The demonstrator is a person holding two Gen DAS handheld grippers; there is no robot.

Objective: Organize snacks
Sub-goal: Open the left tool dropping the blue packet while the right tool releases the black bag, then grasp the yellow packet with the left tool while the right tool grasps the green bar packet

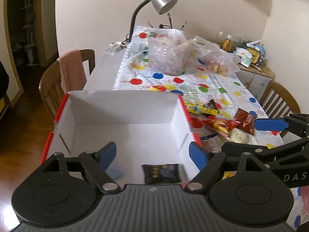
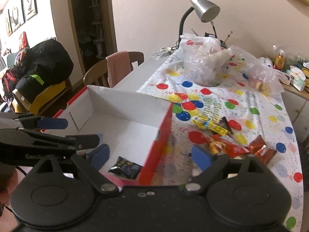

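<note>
Table [image 1: 104, 71]: one box [image 1: 123, 106], one dark packet [image 1: 161, 176] inside.

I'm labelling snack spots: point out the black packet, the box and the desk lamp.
black packet [image 1: 161, 174], left wrist view, middle of its front.
box [image 1: 123, 106], left wrist view, inside of the far white wall.
desk lamp [image 2: 205, 8], right wrist view, silver shade.

You are in a home dining room. A table [image 2: 270, 174] with a balloon-print party cloth [image 2: 256, 104] stands by wooden chairs [image 2: 96, 75], a desk lamp [image 2: 204, 9], framed pictures [image 2: 29, 0] and a wood floor [image 1: 23, 139].
</note>
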